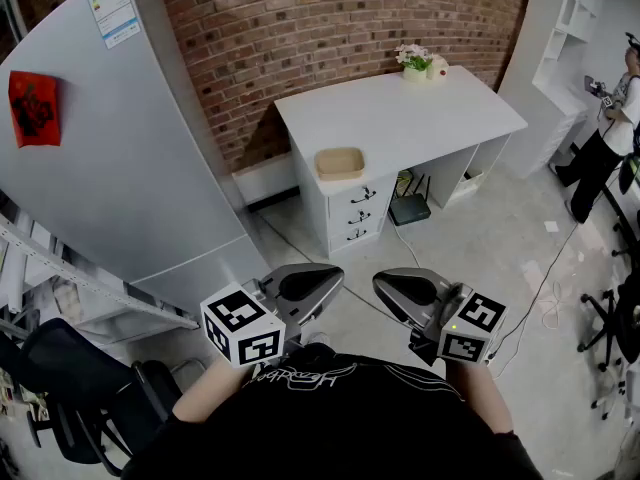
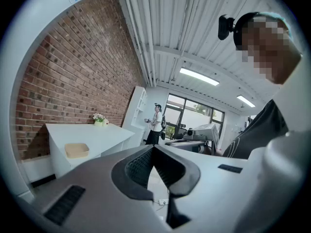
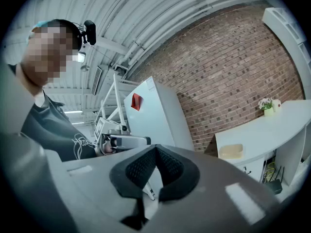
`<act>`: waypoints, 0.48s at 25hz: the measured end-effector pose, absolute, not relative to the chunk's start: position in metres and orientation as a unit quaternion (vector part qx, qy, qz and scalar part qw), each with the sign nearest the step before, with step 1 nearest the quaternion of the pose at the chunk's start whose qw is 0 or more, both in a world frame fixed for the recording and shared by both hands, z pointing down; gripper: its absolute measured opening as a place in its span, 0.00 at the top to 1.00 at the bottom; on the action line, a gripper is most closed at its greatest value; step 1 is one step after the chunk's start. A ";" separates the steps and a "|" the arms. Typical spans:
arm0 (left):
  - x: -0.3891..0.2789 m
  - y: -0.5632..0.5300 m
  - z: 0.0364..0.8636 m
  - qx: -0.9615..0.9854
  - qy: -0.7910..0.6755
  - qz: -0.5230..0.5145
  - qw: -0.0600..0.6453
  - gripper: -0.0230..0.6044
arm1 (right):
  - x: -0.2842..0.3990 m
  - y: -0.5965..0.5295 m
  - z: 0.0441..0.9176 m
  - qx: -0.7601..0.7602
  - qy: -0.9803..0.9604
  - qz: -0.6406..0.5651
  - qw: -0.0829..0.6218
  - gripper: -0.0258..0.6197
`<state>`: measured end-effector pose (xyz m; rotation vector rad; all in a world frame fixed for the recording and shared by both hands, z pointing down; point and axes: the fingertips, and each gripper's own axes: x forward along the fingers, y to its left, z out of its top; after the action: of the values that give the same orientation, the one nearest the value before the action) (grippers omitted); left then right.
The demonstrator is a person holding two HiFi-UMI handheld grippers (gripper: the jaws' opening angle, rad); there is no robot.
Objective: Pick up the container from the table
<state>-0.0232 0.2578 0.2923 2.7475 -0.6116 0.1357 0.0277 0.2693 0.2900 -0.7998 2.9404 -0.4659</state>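
Note:
A shallow beige container (image 1: 340,162) sits near the front left corner of a white desk (image 1: 420,118); it also shows as the beige container (image 2: 77,150) and the beige container (image 3: 231,151) in the two gripper views. My left gripper (image 1: 318,286) and right gripper (image 1: 392,290) are held close to the person's chest, far from the desk, tips turned toward each other. Both are shut with nothing between the pads; the left gripper (image 2: 154,147) and right gripper (image 3: 155,148) show their tips meeting.
A large grey cabinet (image 1: 110,148) stands at the left against the brick wall. A flower pot (image 1: 414,63) sits at the desk's far edge. The desk has drawers (image 1: 360,213). Cables lie on the floor. A person (image 1: 605,138) stands at the far right; an office chair (image 1: 70,388) is at lower left.

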 end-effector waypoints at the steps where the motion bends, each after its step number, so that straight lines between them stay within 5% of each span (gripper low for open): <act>1: -0.022 0.259 0.292 0.962 -0.214 0.048 0.161 0.96 | 0.029 0.270 0.289 -0.259 0.953 -0.151 0.031 0.96; 12: -0.006 0.257 0.292 0.963 -0.208 0.064 0.160 0.96 | 0.044 0.268 0.289 -0.269 0.948 -0.162 0.042 0.96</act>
<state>-0.0056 0.2567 0.2923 2.7514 -0.5948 0.1826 0.0437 0.2675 0.2893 -0.8245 2.9026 -0.4972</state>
